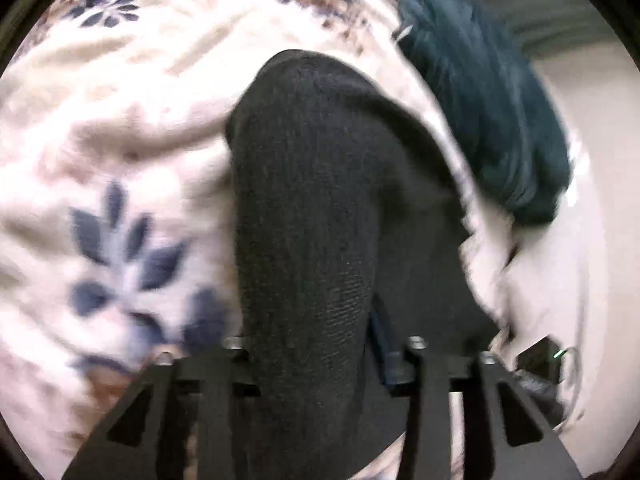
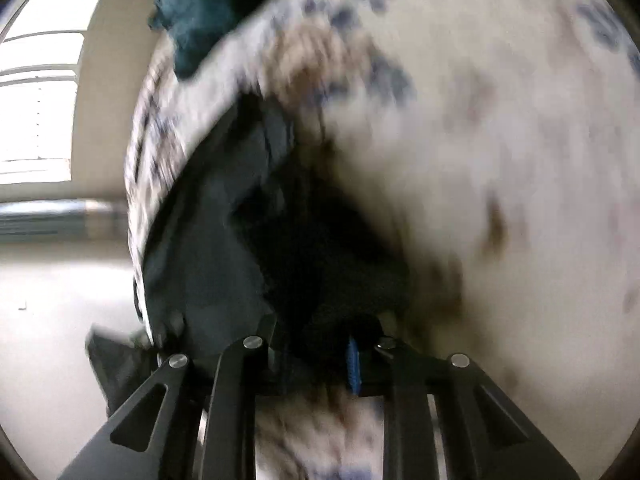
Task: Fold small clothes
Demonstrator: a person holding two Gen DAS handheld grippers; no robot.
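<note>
Your left tongs pinch a black sock; its knit cloth fills the gap between the fingers and stretches away over a cream blanket with blue flowers. A teal cloth lies further off, at the blanket's edge. Your right tongs pinch dark cloth too; it bunches between the fingers, over the same blanket. This view is blurred, so I cannot tell if it is the same sock.
</note>
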